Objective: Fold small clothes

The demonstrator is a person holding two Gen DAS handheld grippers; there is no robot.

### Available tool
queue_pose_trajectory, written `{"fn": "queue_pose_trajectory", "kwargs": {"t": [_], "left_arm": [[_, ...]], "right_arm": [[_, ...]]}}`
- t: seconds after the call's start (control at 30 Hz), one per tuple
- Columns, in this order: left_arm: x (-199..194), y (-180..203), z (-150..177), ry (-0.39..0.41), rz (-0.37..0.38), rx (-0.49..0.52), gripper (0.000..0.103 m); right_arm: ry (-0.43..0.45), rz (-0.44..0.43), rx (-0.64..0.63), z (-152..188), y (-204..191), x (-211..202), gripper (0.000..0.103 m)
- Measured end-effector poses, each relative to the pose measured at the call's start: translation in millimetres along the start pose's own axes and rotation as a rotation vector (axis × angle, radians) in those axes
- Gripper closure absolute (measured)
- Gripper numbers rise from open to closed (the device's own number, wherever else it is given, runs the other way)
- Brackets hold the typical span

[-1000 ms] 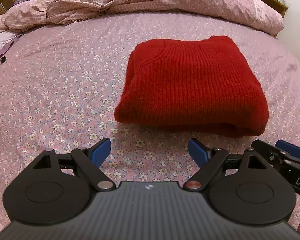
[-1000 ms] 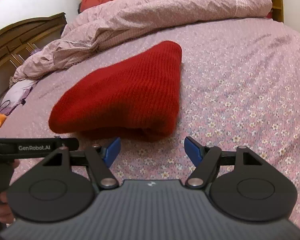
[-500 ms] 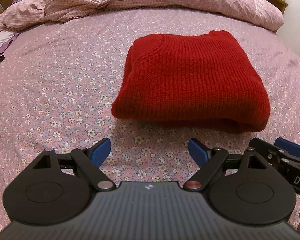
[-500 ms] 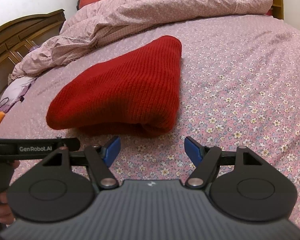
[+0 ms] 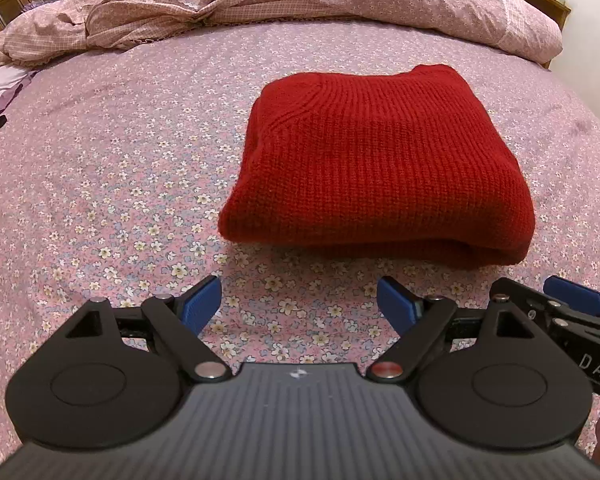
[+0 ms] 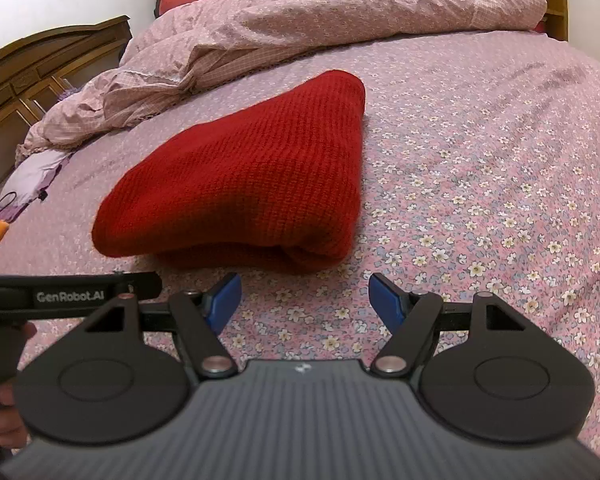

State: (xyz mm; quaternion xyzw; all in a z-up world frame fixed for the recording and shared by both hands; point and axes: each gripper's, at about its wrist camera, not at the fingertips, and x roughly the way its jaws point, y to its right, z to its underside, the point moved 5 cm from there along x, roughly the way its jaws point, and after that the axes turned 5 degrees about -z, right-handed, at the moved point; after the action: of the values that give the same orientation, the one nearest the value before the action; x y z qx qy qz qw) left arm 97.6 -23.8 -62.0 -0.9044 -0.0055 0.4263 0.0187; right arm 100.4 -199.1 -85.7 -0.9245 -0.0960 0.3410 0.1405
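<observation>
We hold our left gripper (image 5: 299, 304) low and tilted downward, its blue pads (image 5: 201, 302) spread wide with nothing between them. Our right gripper (image 6: 305, 301) sits just beside it on the right, also angled down, its jaws parted and empty. At the near left edge of the right wrist view, our left hand (image 6: 2, 412) wraps the handle of its gripper.
</observation>
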Motion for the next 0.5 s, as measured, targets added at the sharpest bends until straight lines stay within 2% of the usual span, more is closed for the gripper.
{"fn": "queue_pose_trajectory", "kwargs": {"t": [0.5], "left_arm": [[1.6, 0.7, 0.3, -0.005, 0.002, 0.001, 0.015]], "right_arm": [[-0.002, 0.001, 0.001, -0.3, -0.3, 0.0, 0.03]]}}
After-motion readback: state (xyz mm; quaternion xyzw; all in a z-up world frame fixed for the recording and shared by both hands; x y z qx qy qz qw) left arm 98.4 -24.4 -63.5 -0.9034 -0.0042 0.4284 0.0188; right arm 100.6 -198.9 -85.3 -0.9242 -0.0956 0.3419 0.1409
